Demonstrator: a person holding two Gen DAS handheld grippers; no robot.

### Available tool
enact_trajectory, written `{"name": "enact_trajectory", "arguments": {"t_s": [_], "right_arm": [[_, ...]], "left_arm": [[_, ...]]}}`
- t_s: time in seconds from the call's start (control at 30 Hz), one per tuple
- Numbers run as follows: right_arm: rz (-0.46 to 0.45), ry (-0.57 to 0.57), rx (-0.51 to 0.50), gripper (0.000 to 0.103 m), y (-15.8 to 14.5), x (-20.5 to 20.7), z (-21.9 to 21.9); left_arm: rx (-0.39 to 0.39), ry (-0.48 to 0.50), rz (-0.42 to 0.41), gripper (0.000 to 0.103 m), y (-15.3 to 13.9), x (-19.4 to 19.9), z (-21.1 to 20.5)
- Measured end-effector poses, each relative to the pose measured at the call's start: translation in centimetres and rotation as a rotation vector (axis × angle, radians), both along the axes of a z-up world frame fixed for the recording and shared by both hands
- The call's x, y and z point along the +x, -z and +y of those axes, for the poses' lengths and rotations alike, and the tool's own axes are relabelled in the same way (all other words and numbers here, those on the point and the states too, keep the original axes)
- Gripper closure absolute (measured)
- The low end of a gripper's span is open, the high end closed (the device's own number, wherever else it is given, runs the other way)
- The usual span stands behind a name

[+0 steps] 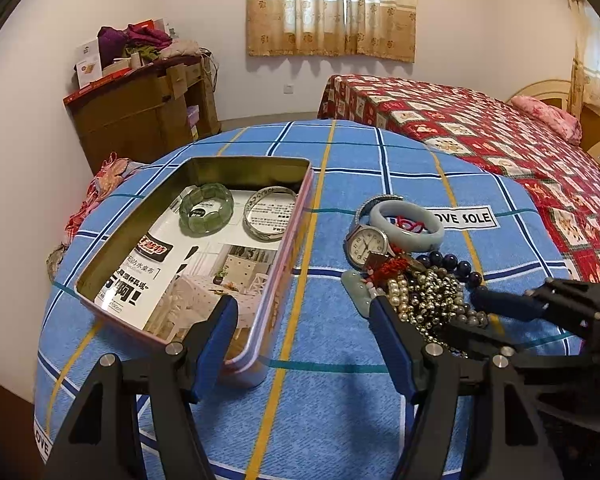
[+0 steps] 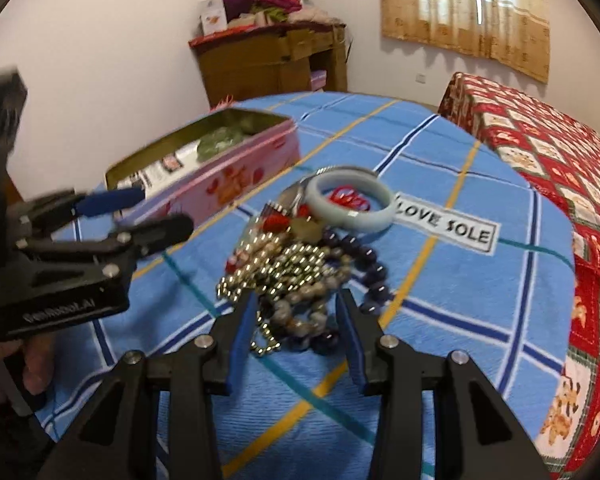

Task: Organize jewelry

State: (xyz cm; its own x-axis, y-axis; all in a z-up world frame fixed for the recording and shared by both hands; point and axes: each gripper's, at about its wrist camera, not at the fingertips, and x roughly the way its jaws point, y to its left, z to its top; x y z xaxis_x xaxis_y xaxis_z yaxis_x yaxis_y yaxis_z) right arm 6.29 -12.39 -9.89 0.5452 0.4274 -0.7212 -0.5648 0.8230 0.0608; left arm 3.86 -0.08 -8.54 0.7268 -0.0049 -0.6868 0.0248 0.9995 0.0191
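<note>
A pink tin (image 1: 288, 248) lies open on the blue checked cloth (image 1: 332, 400). Inside it are a green bracelet (image 1: 206, 208) and a silver bangle (image 1: 270, 214). To its right is a heap of jewelry: a watch (image 1: 366, 242), a pale jade bangle (image 1: 406, 226), pearls (image 1: 398, 294) and dark bead bracelets (image 1: 452, 262). My left gripper (image 1: 304, 304) is open and empty, its left finger over the tin's near end. My right gripper (image 2: 296, 302) straddles the grey and dark bead bracelets (image 2: 300, 312) at the heap's near end. Its pads stand close on either side without visibly pressing.
The cloth covers a round table whose edge falls away on all sides. A bed with a red quilt (image 1: 500, 136) stands to the right. A wooden cabinet (image 1: 140, 116) piled with clothes is at the back wall. A hand (image 2: 36, 364) holds the left gripper's handle.
</note>
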Motion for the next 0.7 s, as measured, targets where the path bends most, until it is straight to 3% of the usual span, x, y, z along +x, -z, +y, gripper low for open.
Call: {"name": "enact_trajectory", "arguments": {"t_s": [0.07,0.1,0.53,0.7], "right_arm": [[0.003,-0.009,0.019,0.089,-0.2,-0.1,-0.2],[-0.001,-0.008,0.024,0.091,-0.4,-0.1,-0.4],[-0.068,0.064,0.092,0.091,-3.3,-0.8,-3.7],[-0.095,0.124,0.070,0.091,-3.4,-0.1,-4.5]], "left_arm": [[0.001,0.004,0.000,0.034,0.0,0.0,-0.1],[0.000,0.006,0.000,0.034,0.0,-0.1,-0.1],[0.004,0.032,-0.006,0.035,-0.3,-0.3,-0.7],[0.038,0.023,-0.057,0.036,-1.4,-1.0,-1.4]]}}
